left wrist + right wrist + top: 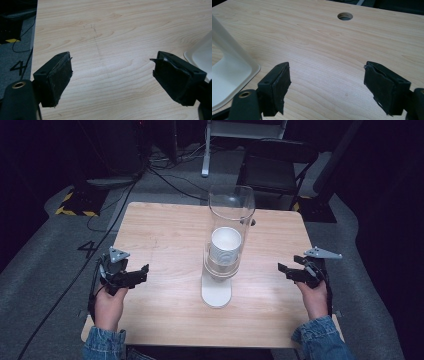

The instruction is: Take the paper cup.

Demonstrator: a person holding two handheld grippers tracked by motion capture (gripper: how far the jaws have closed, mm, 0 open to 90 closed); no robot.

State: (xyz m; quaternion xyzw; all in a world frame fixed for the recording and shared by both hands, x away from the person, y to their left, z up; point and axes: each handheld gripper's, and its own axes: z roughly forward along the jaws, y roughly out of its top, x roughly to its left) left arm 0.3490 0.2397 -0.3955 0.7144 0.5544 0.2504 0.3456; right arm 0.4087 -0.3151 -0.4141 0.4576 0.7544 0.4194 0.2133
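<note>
- Cup dispenser (223,251) stands upright at table centre, long axis vertical; flared mouth of the clear tube faces up and slightly toward the camera. It lies between the two grippers, well apart from each.
- Clear plastic tube (231,210), smooth and glossy, sits on a white base (216,292) with rounded corners, flat on the wood. A stack of white cups (225,245) shows inside, rims up.
- Left gripper (134,274): jaws spread wide, nothing between them, only bare wood grain in the left gripper view (111,72). Dispenser base edge is off to its right (200,53).
- Right gripper (287,270): jaws spread wide, holding nothing (327,85). White base corner (229,80) sits to its left, apart from the near jaw.
- Jaw pads (280,86) are matt black, rough, frayed at the edges.
- Table (160,235): pale wood-grain laminate; round cable hole (345,16) ahead of the right gripper.
- Beyond the table: black chair (272,167), floor cables (170,177), yellow-black hazard tape (70,205). Nothing lies between either gripper and the dispenser.
</note>
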